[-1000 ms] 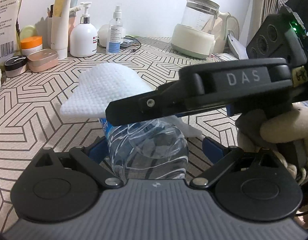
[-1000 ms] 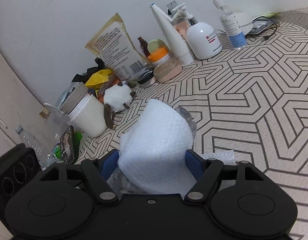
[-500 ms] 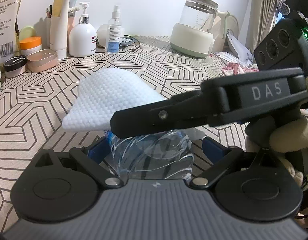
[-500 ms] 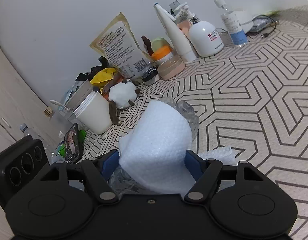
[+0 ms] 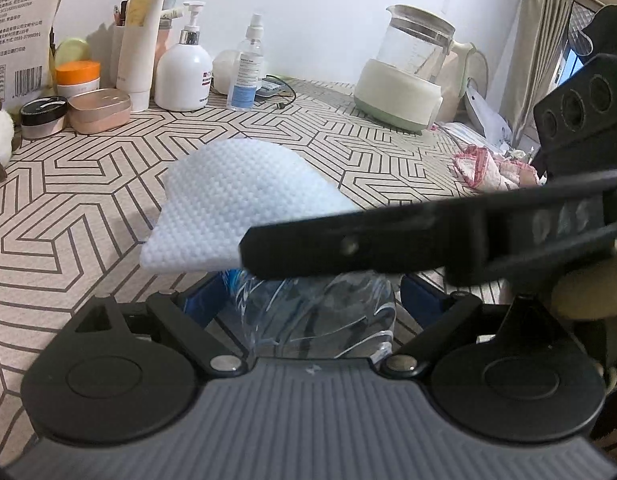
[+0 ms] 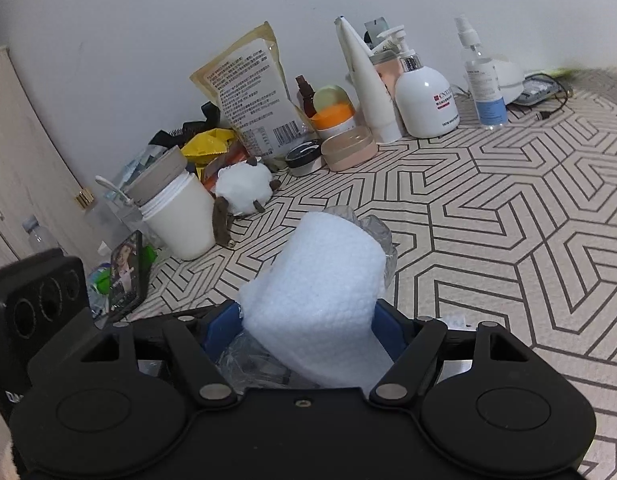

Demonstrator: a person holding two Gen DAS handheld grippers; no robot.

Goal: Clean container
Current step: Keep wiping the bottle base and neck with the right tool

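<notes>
Container, clear crumpled plastic bottle (image 5: pixel 320 316): lies between the blue pads of the left gripper (image 5: pixel 312 300), whose jaws have just been closing in on it, above the desk (image 5: pixel 88 216) with its cream cover printed in black geometric lines; whether the pads press on the bottle cannot be told. Cloth, white textured wipe (image 6: pixel 324 296): draped over the bottle and clamped against it between the pads of the right gripper (image 6: pixel 306 332), which reaches across the left view as a blurred black bar. Background items along the wall: white pump bottle (image 5: pixel 183 76), clear spray bottle (image 5: pixel 246 76), glass kettle on a pale green base (image 5: pixel 404 80).
</notes>
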